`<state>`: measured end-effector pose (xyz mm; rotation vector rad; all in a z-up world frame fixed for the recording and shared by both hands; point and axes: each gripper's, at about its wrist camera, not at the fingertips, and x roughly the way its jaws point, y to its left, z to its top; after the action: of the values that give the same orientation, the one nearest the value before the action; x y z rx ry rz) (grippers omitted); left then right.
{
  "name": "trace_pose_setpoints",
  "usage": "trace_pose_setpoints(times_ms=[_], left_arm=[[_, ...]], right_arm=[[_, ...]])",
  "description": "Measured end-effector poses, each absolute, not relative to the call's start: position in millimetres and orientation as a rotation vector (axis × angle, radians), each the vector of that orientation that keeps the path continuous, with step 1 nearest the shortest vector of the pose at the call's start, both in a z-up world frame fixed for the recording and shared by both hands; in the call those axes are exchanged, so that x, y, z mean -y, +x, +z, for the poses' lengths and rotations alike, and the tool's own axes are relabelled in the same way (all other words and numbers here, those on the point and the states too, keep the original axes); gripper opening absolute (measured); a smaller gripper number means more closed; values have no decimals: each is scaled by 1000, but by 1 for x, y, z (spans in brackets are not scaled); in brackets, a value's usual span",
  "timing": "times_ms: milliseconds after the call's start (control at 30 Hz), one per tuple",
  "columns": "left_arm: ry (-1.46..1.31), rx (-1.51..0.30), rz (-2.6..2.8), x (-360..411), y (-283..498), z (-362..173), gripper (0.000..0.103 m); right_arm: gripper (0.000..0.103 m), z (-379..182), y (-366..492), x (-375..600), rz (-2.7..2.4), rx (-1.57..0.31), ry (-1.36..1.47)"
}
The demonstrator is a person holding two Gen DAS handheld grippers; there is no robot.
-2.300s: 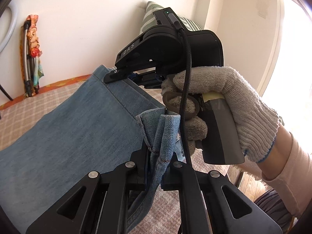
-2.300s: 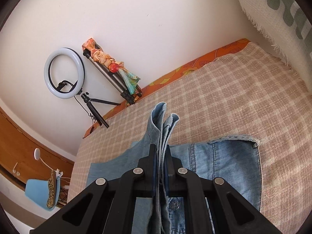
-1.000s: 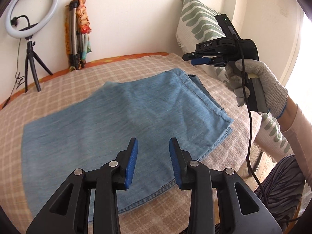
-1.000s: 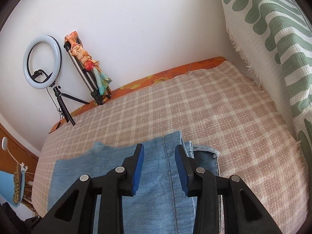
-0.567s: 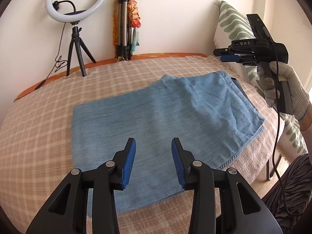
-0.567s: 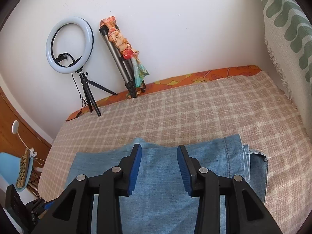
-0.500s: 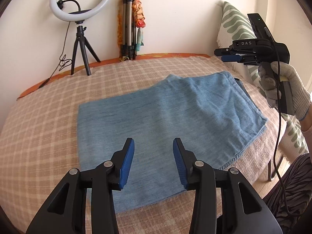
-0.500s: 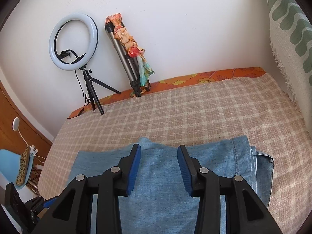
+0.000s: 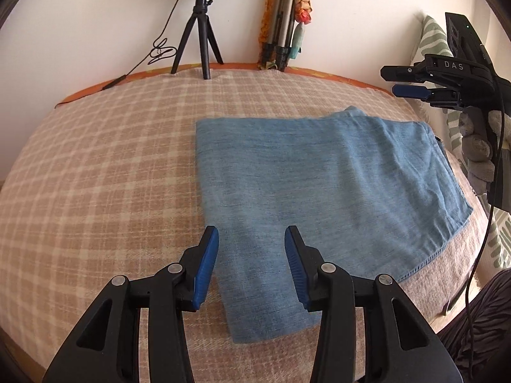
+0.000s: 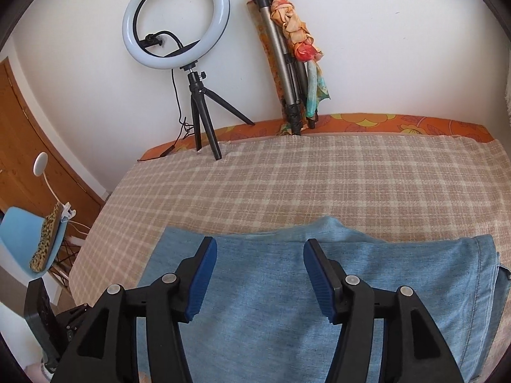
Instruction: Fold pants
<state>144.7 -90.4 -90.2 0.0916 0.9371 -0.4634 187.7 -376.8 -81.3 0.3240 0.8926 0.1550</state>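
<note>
Folded pants [image 9: 322,191] flat on plaid bedspread [image 9: 95,166], nothing gripped.

— What stood along the white wall [image 10: 383,32]?
— A ring light [image 10: 176,19] on a small tripod, and a folded tripod [image 10: 287,63] wrapped in a scarf.
— And the bed [image 9: 95,159]?
— Covered in a beige plaid blanket; a blue chair [image 10: 22,236] sat by a wooden door [image 10: 19,134].

The pants [image 9: 325,185] lie folded flat on the bed cover [image 9: 95,166], toward its right side; behind them a ring light [image 10: 176,19] and a folded tripod [image 10: 287,63] stand at the wall, the light left of the tripod; left gripper [image 9: 251,265] hovers over the pants' near-left corner; right gripper [image 10: 260,279] above their middle.
</note>
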Motion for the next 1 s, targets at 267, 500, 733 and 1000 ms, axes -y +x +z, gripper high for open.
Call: trace_pose_setpoints(times_ms=[267, 500, 733, 1000], left_arm=[[17, -1011, -453, 75, 147, -111, 41], [-36, -1022, -453, 68, 143, -115, 41], [-129, -1031, -493, 58, 143, -114, 30], [-152, -960, -559, 60, 134, -96, 20]], right_arm=[[61, -107, 212, 289, 301, -997, 232], [62, -130, 238, 222, 379, -1096, 175], [62, -149, 262, 180, 388, -1177, 145], [65, -166, 272, 154, 352, -1233, 49]])
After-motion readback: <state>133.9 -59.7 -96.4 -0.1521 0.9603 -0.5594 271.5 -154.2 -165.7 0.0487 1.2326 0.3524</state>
